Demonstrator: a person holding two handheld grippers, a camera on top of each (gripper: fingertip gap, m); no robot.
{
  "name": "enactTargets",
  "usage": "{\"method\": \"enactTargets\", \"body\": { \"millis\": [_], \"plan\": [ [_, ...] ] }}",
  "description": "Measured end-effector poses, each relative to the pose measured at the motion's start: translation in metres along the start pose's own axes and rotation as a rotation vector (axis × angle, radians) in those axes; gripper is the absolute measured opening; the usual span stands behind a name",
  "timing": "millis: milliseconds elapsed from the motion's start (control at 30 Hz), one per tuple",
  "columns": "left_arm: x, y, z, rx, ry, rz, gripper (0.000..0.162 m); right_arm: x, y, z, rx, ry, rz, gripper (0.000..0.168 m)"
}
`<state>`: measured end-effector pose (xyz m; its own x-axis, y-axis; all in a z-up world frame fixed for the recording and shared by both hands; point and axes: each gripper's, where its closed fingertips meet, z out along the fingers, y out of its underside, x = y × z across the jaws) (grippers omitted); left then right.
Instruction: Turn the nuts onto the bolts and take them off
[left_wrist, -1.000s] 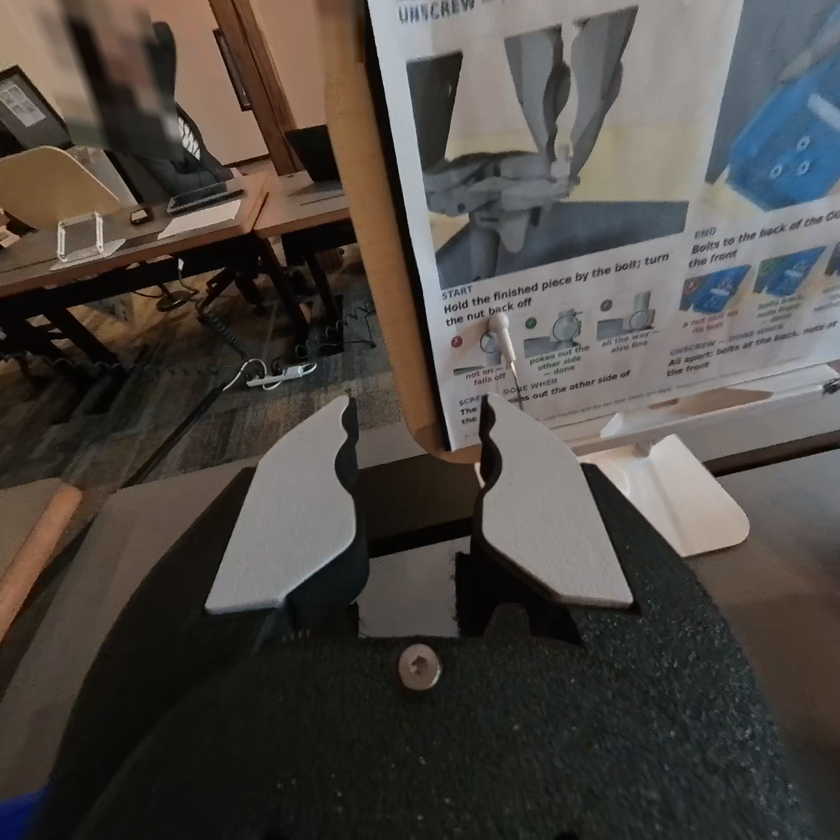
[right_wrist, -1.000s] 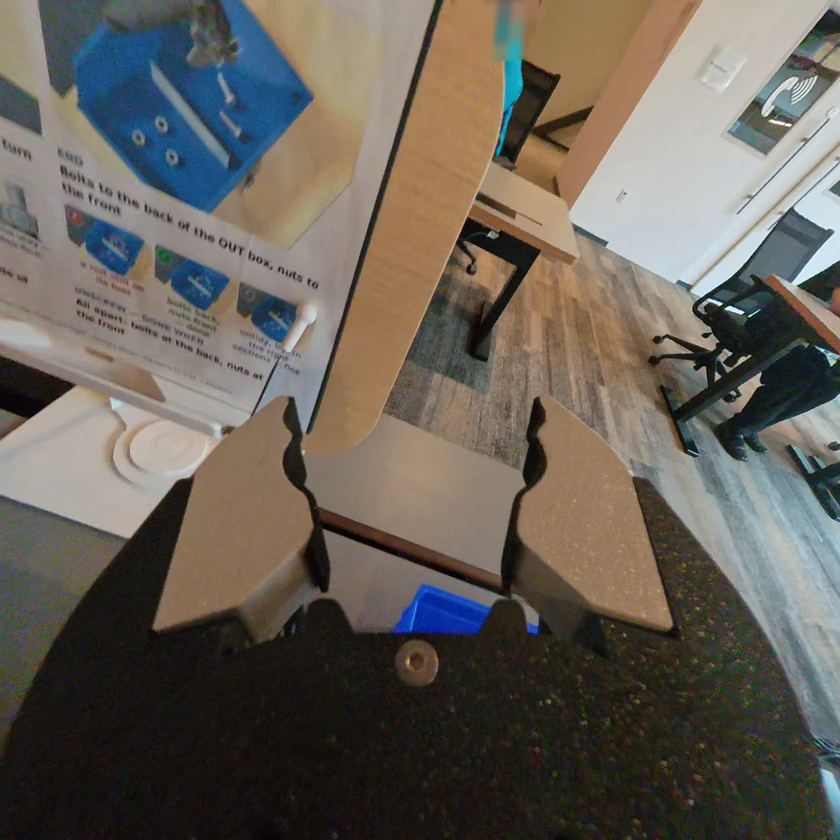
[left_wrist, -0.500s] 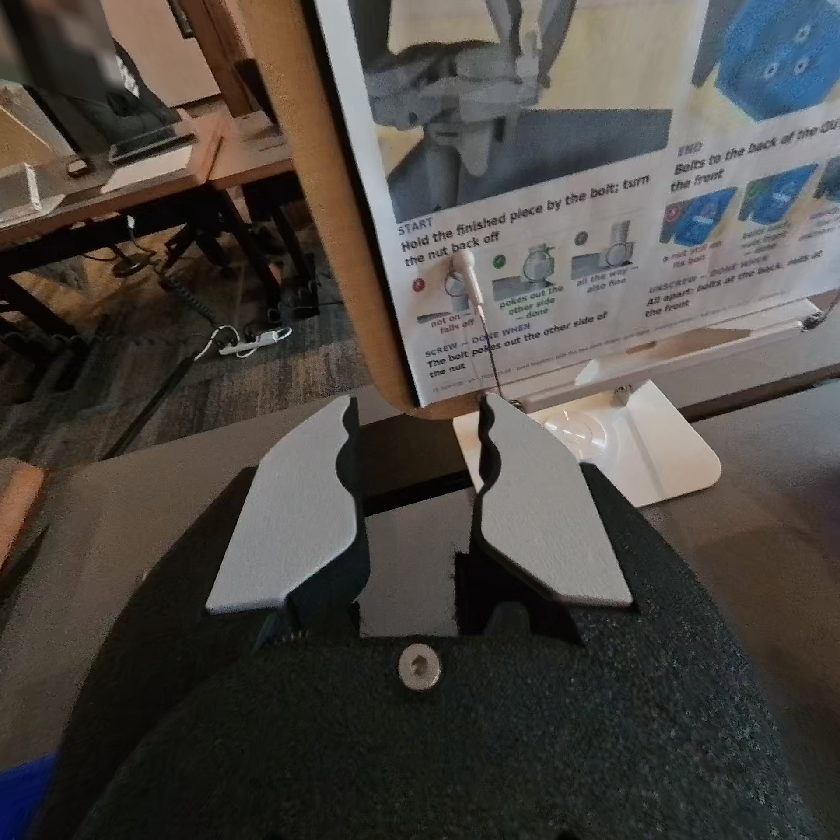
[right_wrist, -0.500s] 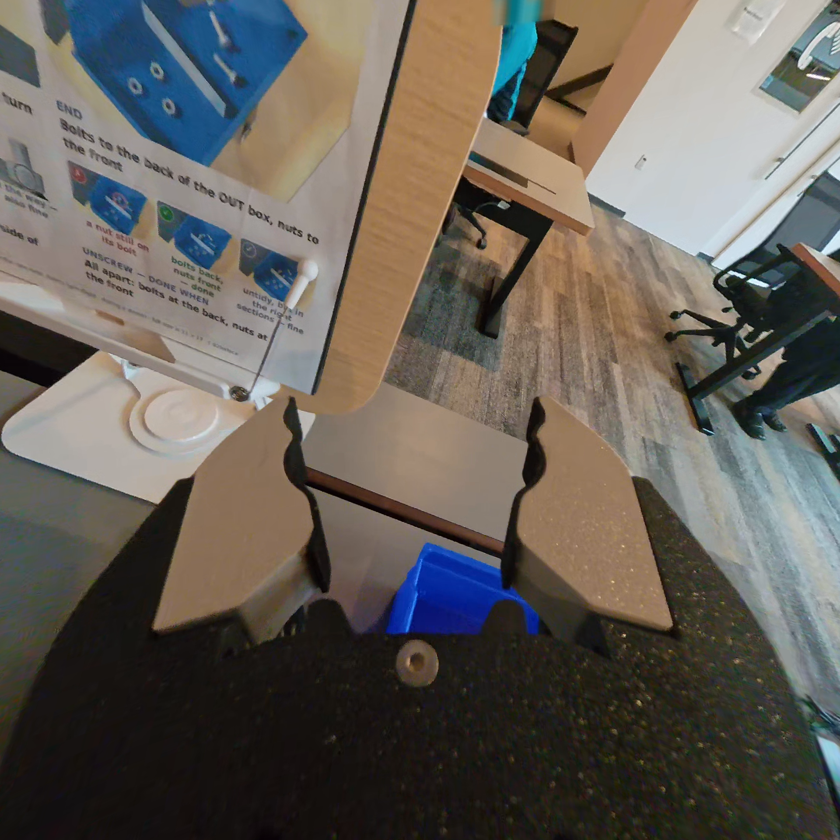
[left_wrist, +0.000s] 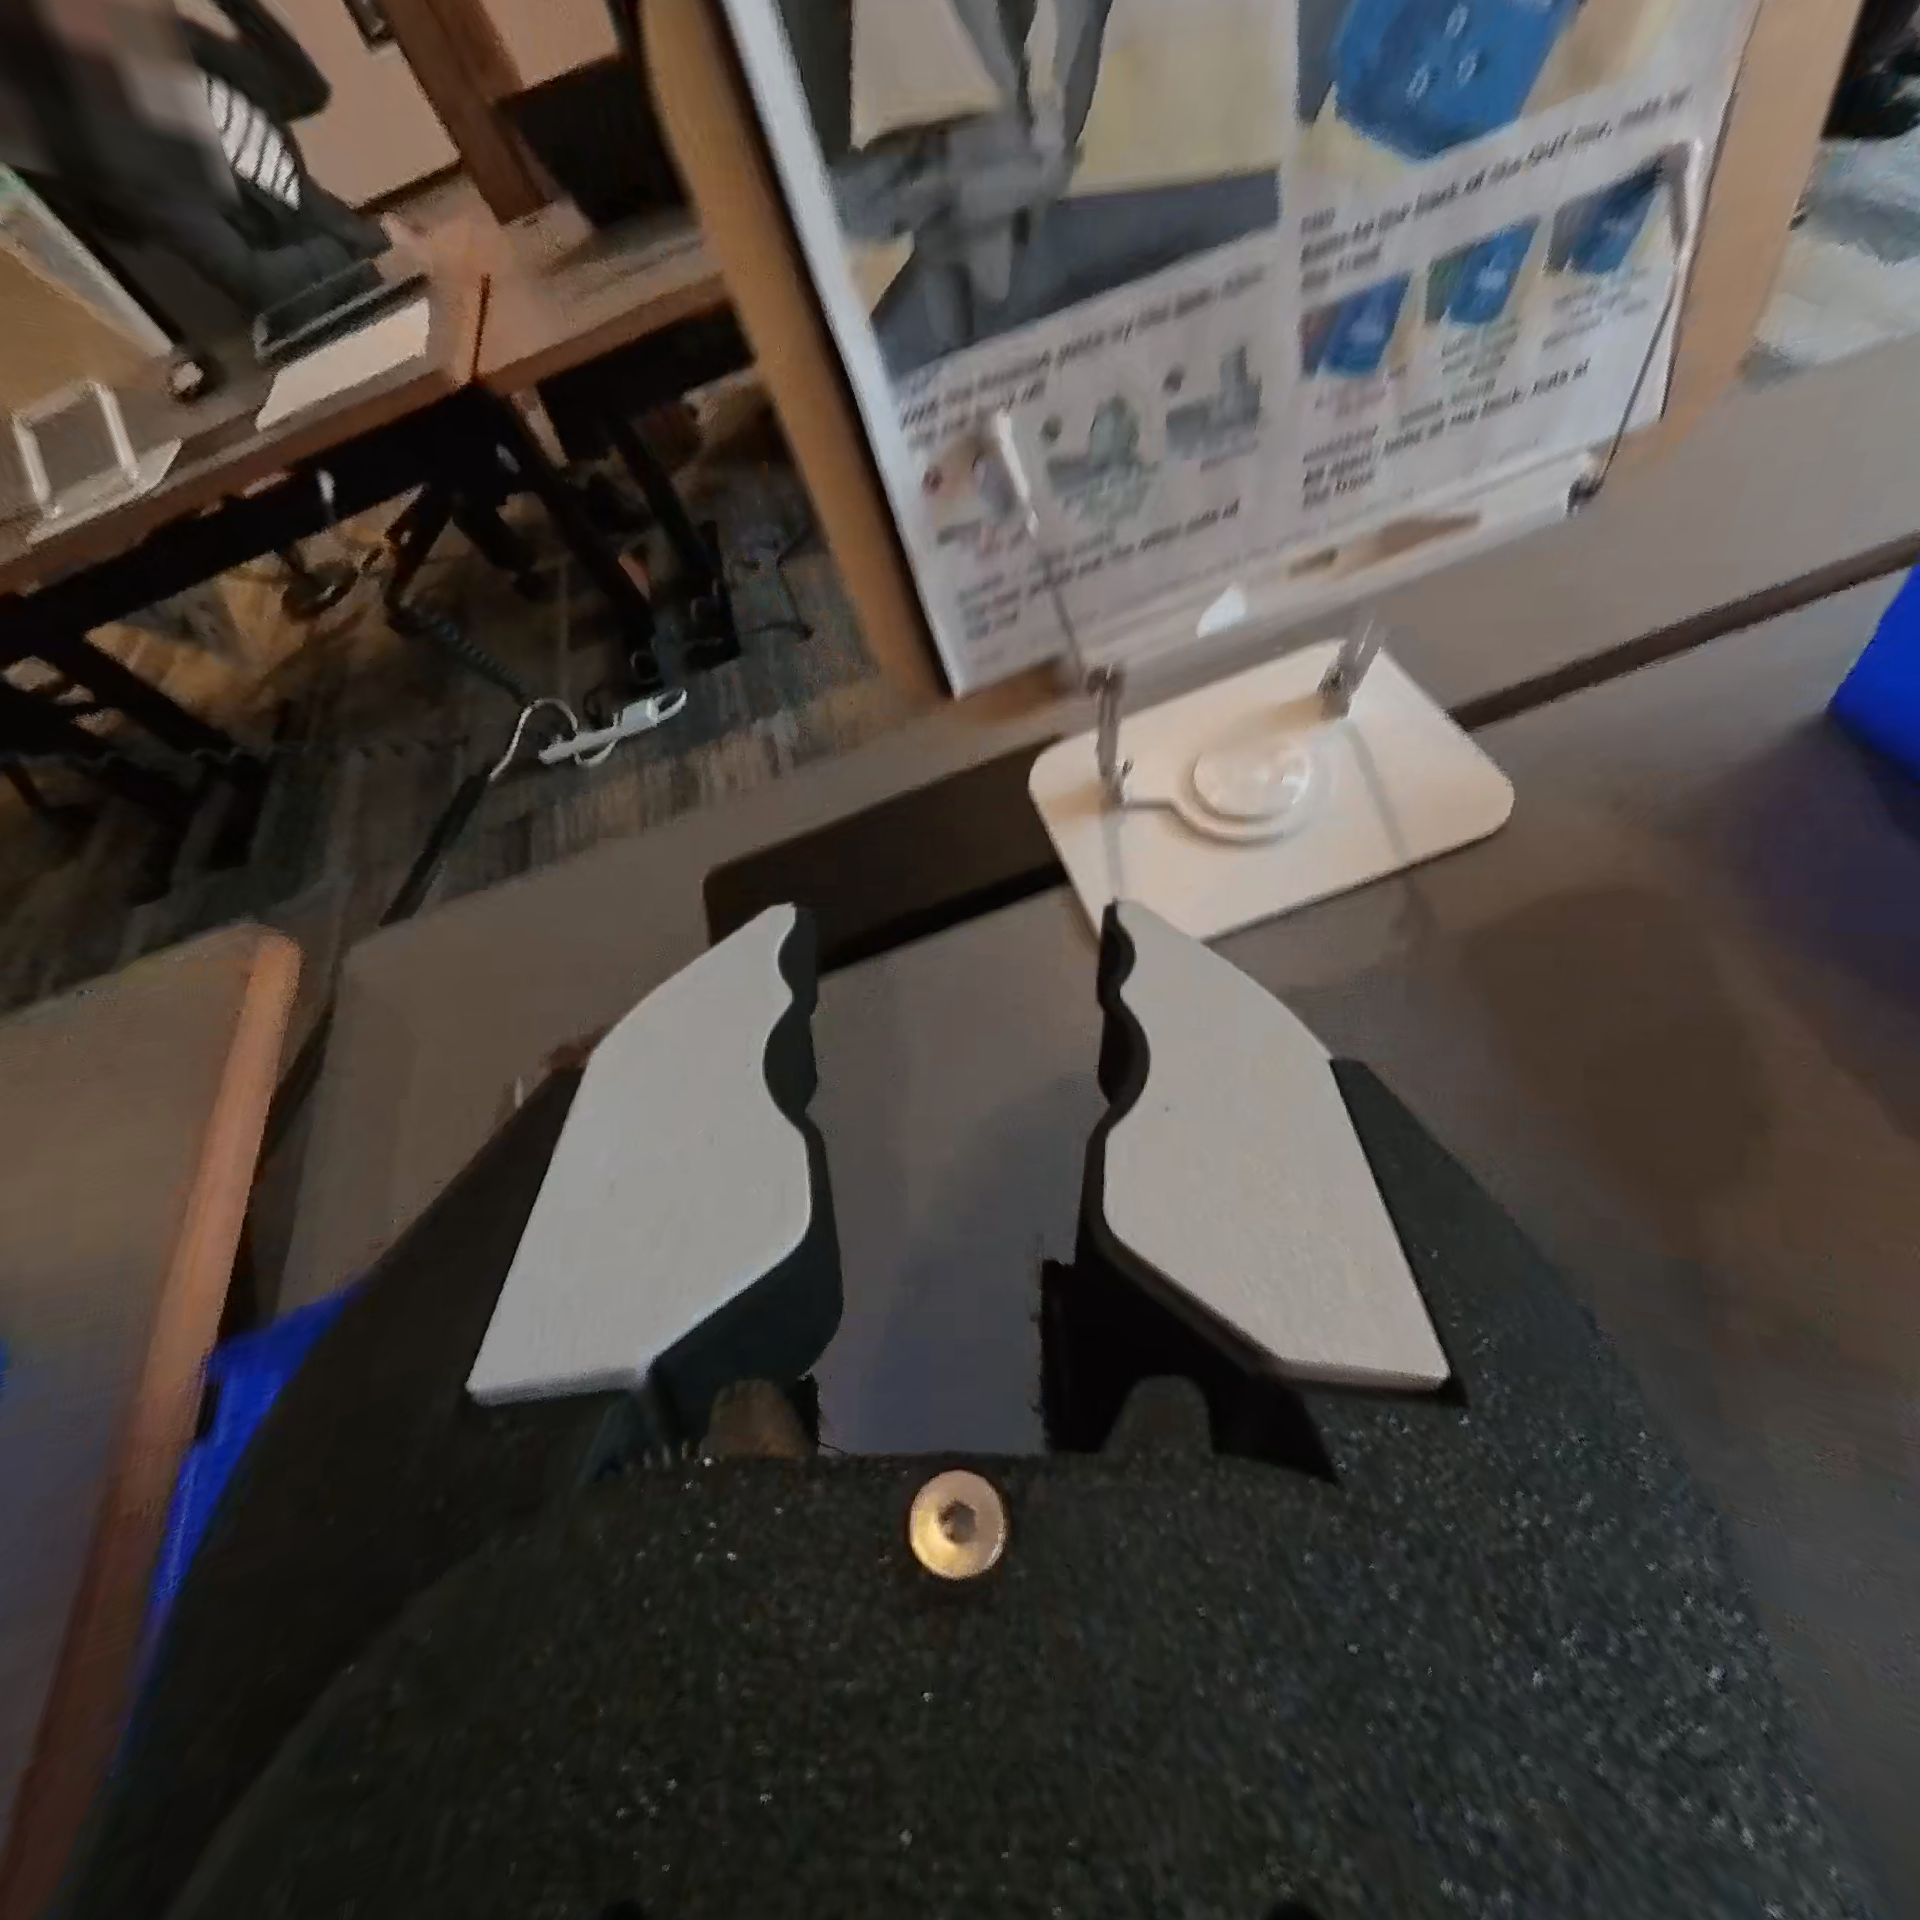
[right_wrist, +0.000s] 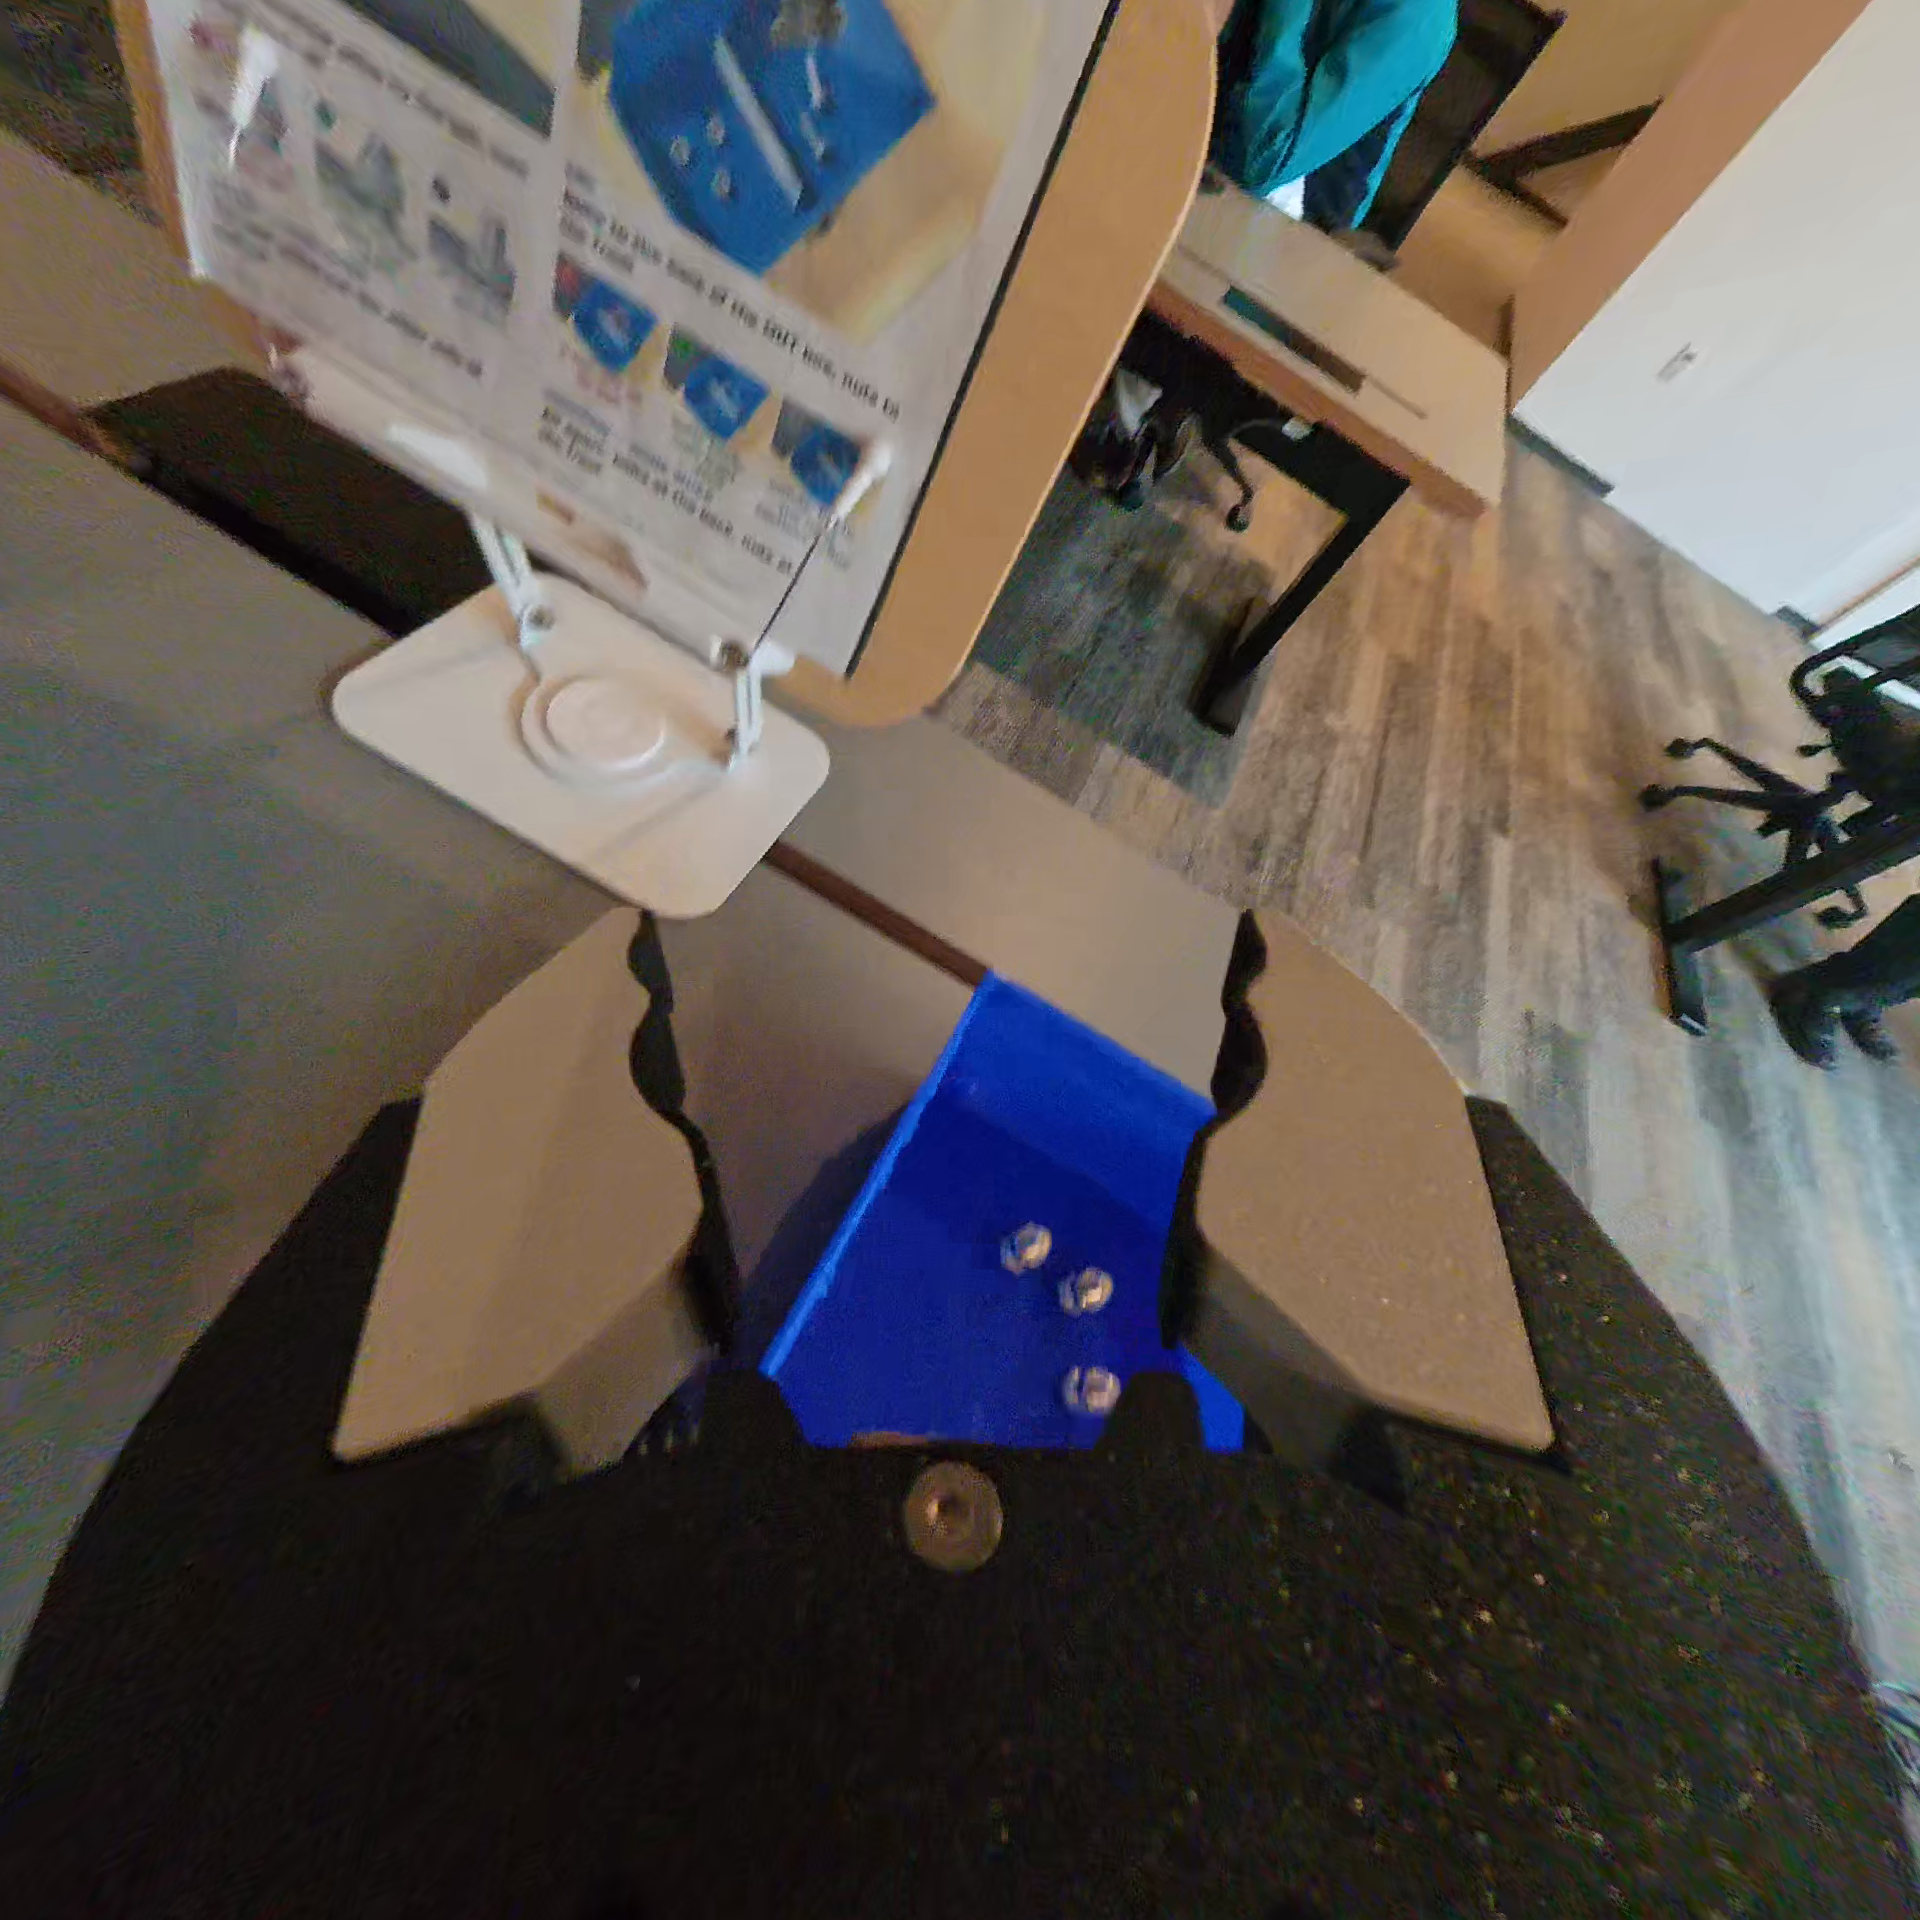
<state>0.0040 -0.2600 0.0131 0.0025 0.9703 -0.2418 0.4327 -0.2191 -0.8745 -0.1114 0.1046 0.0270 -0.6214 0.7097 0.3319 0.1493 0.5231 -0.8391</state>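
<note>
In the right wrist view a blue box (right_wrist: 966, 1226) sits on the grey table below my right gripper (right_wrist: 940, 951), which is open and empty above it. Three silver nuts (right_wrist: 1084, 1291) lie on the box's floor between the fingers. No bolts show. My left gripper (left_wrist: 956, 920) is open and empty above the dark table top. A blue box edge (left_wrist: 1881, 675) shows at the far right of the left wrist view, and another blue piece (left_wrist: 208, 1455) shows at the lower left.
A white stand (left_wrist: 1278, 790) at the table's back holds an instruction sheet (left_wrist: 1247, 312); it also shows in the right wrist view (right_wrist: 582, 748). A wooden panel (right_wrist: 1049, 364) stands behind it. Desks, chairs and cables lie beyond the table edge. A wooden edge (left_wrist: 177, 1299) runs at the left. The blue piece (left_wrist: 208, 1455) sits 35 cm or so from the ends of my left fingers.
Both grippers have tilted downward toward the table. The blue box with nuts has come into view between the right fingers. Both stay open.
</note>
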Motion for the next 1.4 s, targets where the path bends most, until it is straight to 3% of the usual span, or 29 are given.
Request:
{"method": "enactTargets", "body": {
  "millis": [333,467,733,900,1067,1400],
  "plan": [
    [-0.052,0.169,-0.092,-0.316,-0.058,-0.123,0.055,-0.008,0.142,-0.073,-0.293,-0.141,0.024,0.092],
    [-0.065,0.207,-0.113,-0.363,-0.083,-0.177,0.055,-0.029,0.168,-0.073,-0.325,-0.206,0.144,0.083],
    [-0.08,0.212,-0.145,-0.292,-0.132,-0.221,0.054,-0.083,0.207,-0.031,-0.417,-0.224,0.239,0.057],
    [-0.08,0.213,-0.153,-0.271,-0.136,-0.2,0.054,-0.092,0.215,-0.019,-0.451,-0.155,0.23,0.016],
    [-0.08,0.217,-0.155,-0.262,-0.117,-0.181,0.054,-0.09,0.216,-0.018,-0.521,-0.041,0.145,0.009],
    [-0.079,0.223,-0.158,-0.24,-0.077,-0.165,0.054,-0.12,0.204,-0.019,-0.495,-0.059,0.148,0.007]
  ]
}}
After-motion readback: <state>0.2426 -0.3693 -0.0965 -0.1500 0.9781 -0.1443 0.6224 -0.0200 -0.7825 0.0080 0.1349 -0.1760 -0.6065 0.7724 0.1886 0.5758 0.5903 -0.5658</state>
